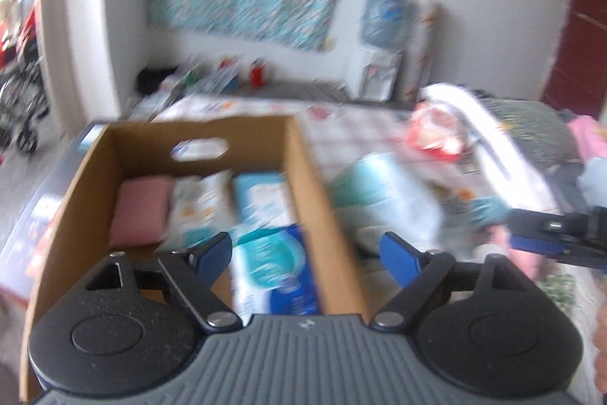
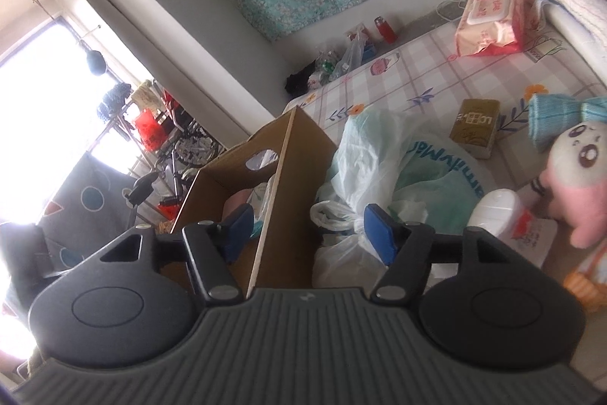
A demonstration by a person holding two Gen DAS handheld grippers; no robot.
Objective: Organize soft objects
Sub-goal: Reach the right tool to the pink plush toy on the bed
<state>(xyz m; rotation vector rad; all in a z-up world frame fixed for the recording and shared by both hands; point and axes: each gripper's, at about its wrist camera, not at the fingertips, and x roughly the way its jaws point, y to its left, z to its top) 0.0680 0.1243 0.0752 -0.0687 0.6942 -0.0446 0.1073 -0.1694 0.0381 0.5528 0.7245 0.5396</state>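
Left view only: inside of the cardboard box (image 1: 197, 177) shows a pink pad (image 1: 140, 211), a white printed pack (image 1: 199, 207) and two blue-and-white packs (image 1: 273, 268) side by side; picture blurred.
Right view only: pink wipes pack (image 2: 489, 21), gold box (image 2: 476, 128), white bottle (image 2: 495, 211) and pink-and-white plush toy (image 2: 576, 185) lie on the checked bedsheet (image 2: 417, 71).
Left gripper (image 1: 305, 255): jaws spread wide, nothing between the pads; it hangs over the box's right wall.
Right gripper (image 2: 309, 232): jaws parted, empty; the box's wall edge runs between them, unpinched.
Edges: box sits at the bed's left side; plastic bags (image 2: 379, 169) lie against its right wall.
Open room: bare sheet between the bags and the wipes pack.
Soft items: plush upright-tilted at the right edge, touching a teal knit piece (image 2: 561, 116).
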